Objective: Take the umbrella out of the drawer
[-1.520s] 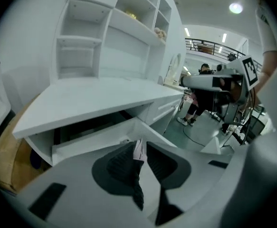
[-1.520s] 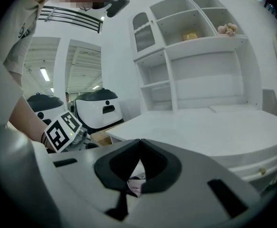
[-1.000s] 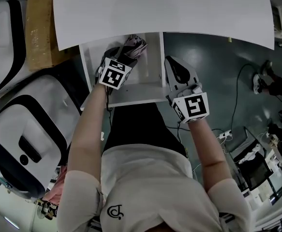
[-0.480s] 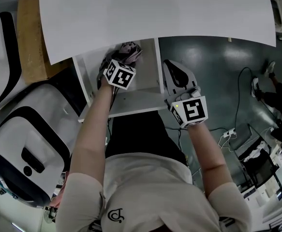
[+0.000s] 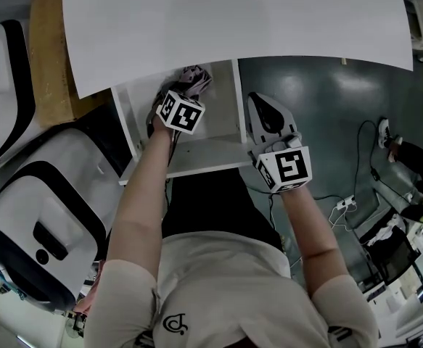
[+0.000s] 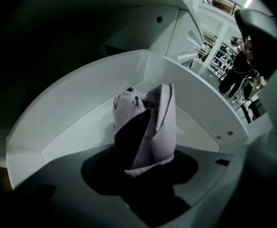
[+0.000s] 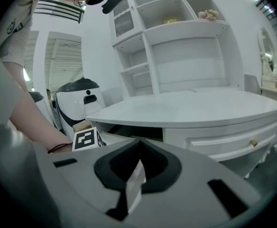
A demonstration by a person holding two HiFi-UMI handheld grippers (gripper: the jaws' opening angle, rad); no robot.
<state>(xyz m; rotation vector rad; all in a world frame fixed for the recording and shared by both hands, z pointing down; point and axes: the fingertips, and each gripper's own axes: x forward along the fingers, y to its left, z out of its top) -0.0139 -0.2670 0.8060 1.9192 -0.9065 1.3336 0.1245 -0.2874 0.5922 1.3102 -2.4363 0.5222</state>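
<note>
One desktop [image 5: 233, 27] overhangs the drawer [image 5: 204, 154] holding the umbrella [image 5: 194, 77].

Head view looks steeply down into the drawer [image 5: 218, 122], left gripper view closer.

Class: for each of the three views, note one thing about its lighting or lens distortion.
Head view: even light, the desk top nearly bleached white, no detail on it. Left gripper view: dim, corners black, the drawer walls curve round the pale umbrella. Right gripper view: bright, shelves bent by the wide lens.
</note>
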